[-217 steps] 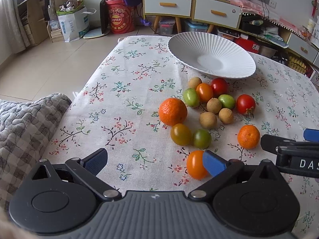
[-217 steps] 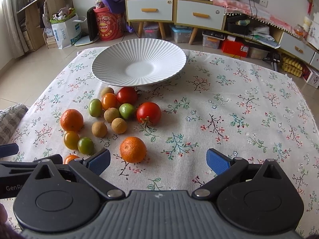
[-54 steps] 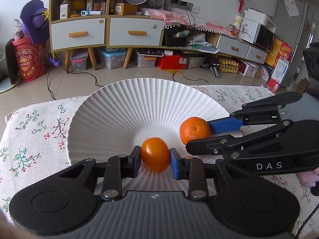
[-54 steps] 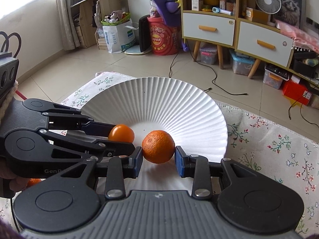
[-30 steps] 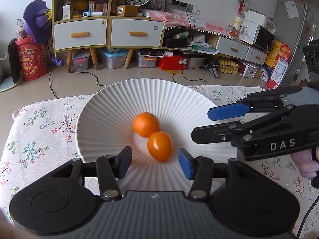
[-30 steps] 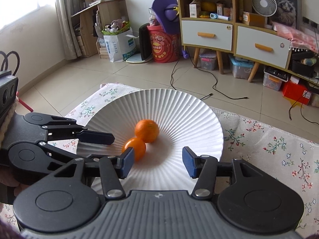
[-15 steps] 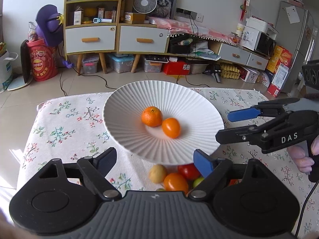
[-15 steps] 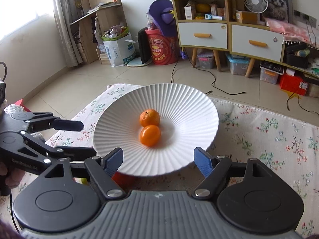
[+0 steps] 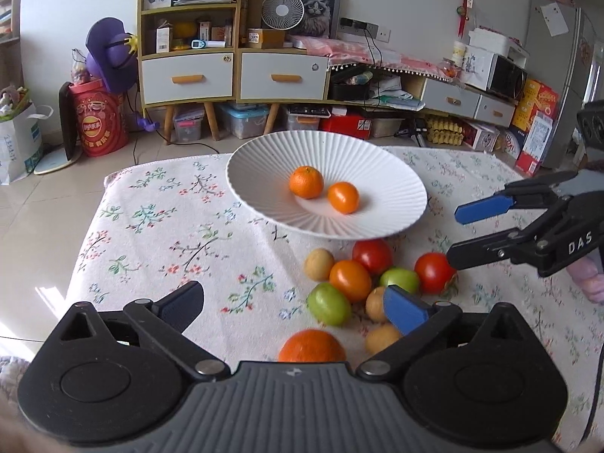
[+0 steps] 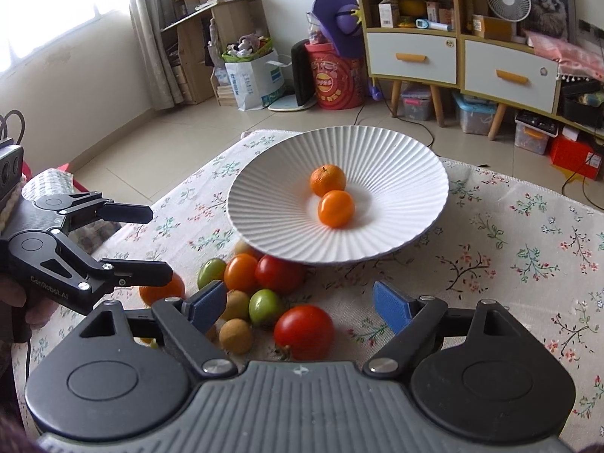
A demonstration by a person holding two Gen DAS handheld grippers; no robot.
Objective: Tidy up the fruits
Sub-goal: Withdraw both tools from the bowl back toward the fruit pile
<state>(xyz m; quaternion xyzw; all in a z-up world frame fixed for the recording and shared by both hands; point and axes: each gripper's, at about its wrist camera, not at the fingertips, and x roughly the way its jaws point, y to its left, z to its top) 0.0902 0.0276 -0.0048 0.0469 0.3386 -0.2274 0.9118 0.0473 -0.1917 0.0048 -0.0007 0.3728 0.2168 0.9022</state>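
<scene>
White plate w/ two oranges, both grippers opening, empty (fridge only in left view)

The worktop is covered by a white cloth printed with small flower sprigs; on it stands a white ribbed plate, and just beside the plate's near rim lies a loose cluster of fruit — a red tomato, a second red tomato, an orange tomato, green tomatoes, small tan fruits and a mandarin nearest the left camera.
</scene>
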